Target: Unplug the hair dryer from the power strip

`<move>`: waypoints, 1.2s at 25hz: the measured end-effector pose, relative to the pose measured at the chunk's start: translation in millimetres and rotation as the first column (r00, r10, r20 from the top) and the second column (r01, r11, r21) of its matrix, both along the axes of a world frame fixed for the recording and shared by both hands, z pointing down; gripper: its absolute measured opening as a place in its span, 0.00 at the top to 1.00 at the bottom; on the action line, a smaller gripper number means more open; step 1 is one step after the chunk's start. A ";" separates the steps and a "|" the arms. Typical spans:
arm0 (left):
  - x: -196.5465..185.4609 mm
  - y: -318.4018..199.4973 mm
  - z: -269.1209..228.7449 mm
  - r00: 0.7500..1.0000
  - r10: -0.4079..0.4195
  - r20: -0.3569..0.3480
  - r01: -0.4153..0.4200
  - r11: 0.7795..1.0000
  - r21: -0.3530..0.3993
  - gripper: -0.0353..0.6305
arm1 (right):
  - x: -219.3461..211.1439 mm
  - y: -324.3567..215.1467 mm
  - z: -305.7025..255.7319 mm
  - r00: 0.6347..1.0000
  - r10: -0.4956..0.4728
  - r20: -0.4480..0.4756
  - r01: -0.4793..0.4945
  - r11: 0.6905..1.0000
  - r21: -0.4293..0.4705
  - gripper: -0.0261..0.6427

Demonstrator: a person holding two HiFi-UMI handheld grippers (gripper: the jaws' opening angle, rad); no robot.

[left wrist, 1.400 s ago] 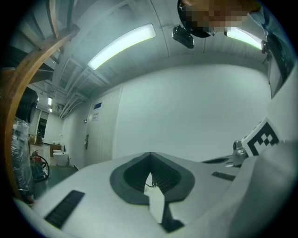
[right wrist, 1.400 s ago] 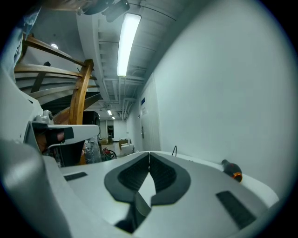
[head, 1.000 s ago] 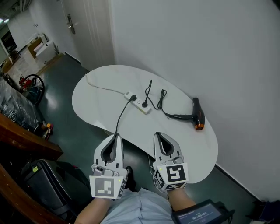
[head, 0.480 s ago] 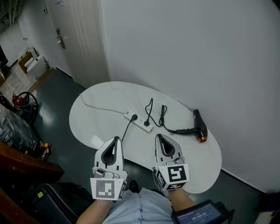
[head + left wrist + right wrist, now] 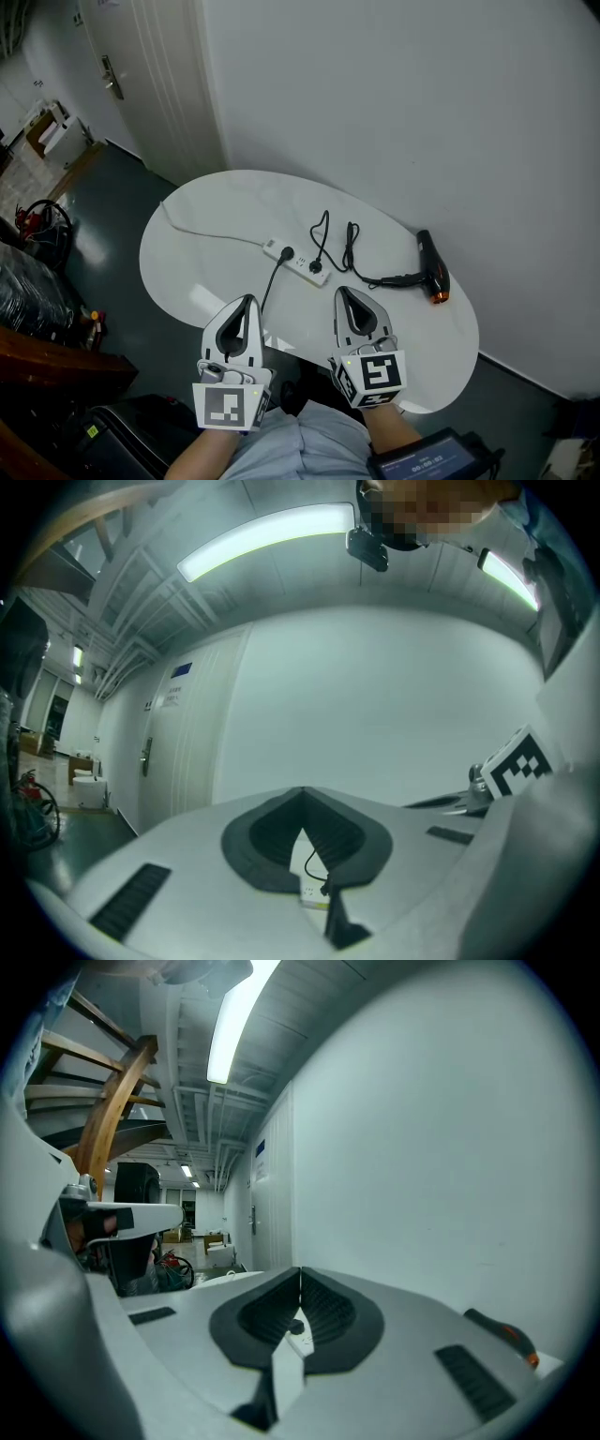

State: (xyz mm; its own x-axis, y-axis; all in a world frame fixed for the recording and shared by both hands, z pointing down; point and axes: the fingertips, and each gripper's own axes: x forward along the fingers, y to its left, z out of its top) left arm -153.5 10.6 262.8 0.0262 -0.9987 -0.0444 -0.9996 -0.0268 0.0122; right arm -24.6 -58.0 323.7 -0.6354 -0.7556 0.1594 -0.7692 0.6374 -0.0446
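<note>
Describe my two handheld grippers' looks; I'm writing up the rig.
The left gripper and right gripper are white shells with dark grey ribbed pads. Each carries a marker cube printed with black-and-white squares. The person wears a pale blue shirt.

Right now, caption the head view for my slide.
Shut left gripper and right gripper hover before table holding power strip and hair dryer.

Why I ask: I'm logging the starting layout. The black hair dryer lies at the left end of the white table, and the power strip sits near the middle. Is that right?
Not quite: the head view shows the black hair dryer at the right end of the white table, not the left. The power strip does sit near the middle.
</note>
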 end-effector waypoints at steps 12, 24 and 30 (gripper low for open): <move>-8.7 -50.4 11.2 0.999 0.030 0.031 -0.030 0.999 -0.013 0.95 | -9.1 -43.4 31.3 1.000 0.002 -0.008 -0.002 0.999 -0.052 0.96; -19.5 -100.4 43.0 0.999 0.040 0.022 -0.038 0.996 -0.084 0.95 | -24.2 -77.0 75.7 0.999 -0.027 -0.035 0.021 0.990 -0.139 0.96; -25.1 -123.7 63.0 0.999 0.051 0.013 -0.049 0.991 -0.124 0.95 | -31.9 -83.6 106.9 0.997 -0.048 -0.055 0.037 0.981 -0.192 0.96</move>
State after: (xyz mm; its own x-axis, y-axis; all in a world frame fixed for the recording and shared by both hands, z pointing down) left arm -178.6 -113.1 325.8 0.0758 -0.9939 0.0800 -0.9971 -0.0758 0.0025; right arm -56.5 -141.6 430.5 -0.6515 -0.6803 0.3358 -0.7465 0.6538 -0.1238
